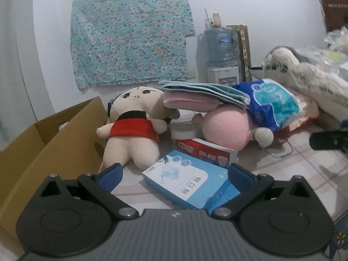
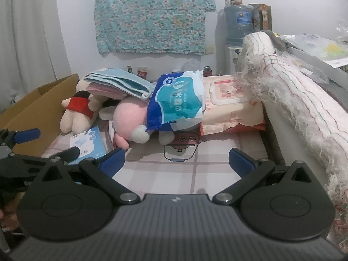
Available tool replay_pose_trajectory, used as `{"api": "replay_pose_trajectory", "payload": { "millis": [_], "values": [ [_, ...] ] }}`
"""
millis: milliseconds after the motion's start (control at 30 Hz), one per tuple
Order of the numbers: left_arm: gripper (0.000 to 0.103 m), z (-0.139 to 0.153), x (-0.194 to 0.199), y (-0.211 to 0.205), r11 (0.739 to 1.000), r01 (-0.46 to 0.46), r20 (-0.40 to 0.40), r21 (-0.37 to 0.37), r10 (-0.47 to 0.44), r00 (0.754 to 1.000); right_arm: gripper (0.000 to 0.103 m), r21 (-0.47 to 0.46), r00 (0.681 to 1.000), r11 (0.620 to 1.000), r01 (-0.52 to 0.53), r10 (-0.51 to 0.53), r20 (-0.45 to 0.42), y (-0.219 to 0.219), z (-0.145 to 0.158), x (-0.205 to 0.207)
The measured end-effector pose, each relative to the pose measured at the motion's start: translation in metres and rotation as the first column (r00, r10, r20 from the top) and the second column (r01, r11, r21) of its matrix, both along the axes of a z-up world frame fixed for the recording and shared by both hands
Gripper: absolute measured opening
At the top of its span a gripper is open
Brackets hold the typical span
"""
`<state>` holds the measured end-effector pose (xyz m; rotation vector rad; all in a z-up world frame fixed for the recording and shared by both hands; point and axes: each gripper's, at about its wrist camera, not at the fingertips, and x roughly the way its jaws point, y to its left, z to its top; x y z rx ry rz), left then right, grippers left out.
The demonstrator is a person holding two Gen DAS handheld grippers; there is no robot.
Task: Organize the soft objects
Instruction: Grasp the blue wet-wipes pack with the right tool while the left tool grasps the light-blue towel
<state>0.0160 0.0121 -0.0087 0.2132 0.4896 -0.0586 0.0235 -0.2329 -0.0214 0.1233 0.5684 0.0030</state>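
Two wrist views of a cluttered desk [image 2: 206, 152] under a checked cloth. The left tool [image 1: 175, 173] has its jaws spread apart and holds nothing; it hovers low over a blue-and-white box [image 1: 189, 182] at lower centre of the left view. The right tool [image 2: 177, 159] likewise stands wide open and empty above bare cloth at lower centre of the right view.

The soft objects lie in a heap across mid-frame. A cream doll in a red top [image 1: 132, 130] rests against the wall of an open cardboard box [image 1: 50, 143] at left. Just right of it lies a pink plush [image 1: 226, 128], with folded cloths [image 1: 206, 93] stacked on top and a blue tissue pack [image 1: 274, 102] leaning over its right side. A pack of wet wipes [image 2: 230, 106] sits further right in the right view, beside a frayed white cloth [image 2: 289, 100] draped over a ledge.

The step in hand appears to be a first pick, probably the doll, as it lies nearest the cardboard box and the left tool. A sound approach would pass above the blue-and-white box and a red carton [image 1: 206, 152], then close across the doll's body rather than a limb. Lifting the pink plush first would likely tip the folded cloths and tissue pack off it.
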Motion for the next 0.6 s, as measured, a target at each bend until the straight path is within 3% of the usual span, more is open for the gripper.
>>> {"api": "replay_pose_trajectory", "payload": {
  "millis": [300, 433, 533, 600],
  "values": [
    [0.103, 0.019, 0.003, 0.027, 0.993, 0.004, 0.024, -0.118, -0.001, 1.0, 0.102, 0.039, 1.0, 0.999, -0.004, 0.003, 0.026, -0.012, 0.009, 0.007],
    [0.103, 0.033, 0.016, 0.038, 0.971, 0.056, 0.023, -0.232, -0.052, 0.998, 0.102, 0.043, 1.0, 0.999, -0.029, 0.03, -0.001, -0.018, 0.018, 0.036],
    [0.103, 0.046, 0.027, 0.043, 0.953, 0.074, 0.059, -0.294, -0.059, 0.997, 0.102, -0.011, 0.998, 0.998, -0.064, 0.064, 0.002, -0.02, 0.026, 0.061],
    [0.103, 0.054, 0.034, 0.044, 0.957, 0.082, 0.086, -0.28, -0.06, 0.995, 0.102, -0.055, 0.996, 0.995, -0.085, 0.085, 0.0, -0.02, 0.03, 0.077]
  ]
}}
